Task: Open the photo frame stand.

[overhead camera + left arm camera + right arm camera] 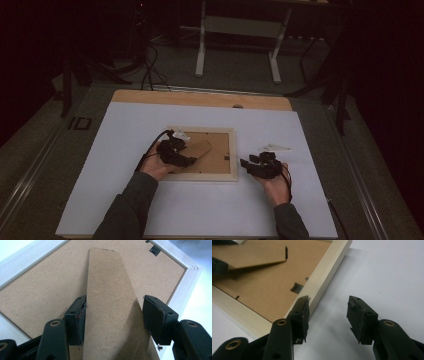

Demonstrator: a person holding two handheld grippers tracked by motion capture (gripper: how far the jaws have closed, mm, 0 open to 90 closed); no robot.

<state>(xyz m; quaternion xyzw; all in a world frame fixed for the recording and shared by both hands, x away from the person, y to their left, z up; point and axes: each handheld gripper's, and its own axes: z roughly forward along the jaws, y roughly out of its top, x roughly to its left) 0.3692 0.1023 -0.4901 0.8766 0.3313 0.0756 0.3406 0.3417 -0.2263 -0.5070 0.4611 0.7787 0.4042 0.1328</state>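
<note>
We found the frame lying face down at the middle of the sheet. Its stand rose over its back. A clear piece lay right of the frame.

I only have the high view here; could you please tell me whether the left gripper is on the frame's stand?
Observer: The stand lies between the left gripper's jaws. One pad touches its edge; whether the other does, I cannot tell.
Operator: Thank you. Is the stand flat on the back?
Observer: No. In the right gripper view, its free end is lifted off the backing.
Operator: And the right gripper?
Observer: The right gripper is open with nothing between its jaws. One jaw is beside the frame's outer edge, above the white sheet.
</note>
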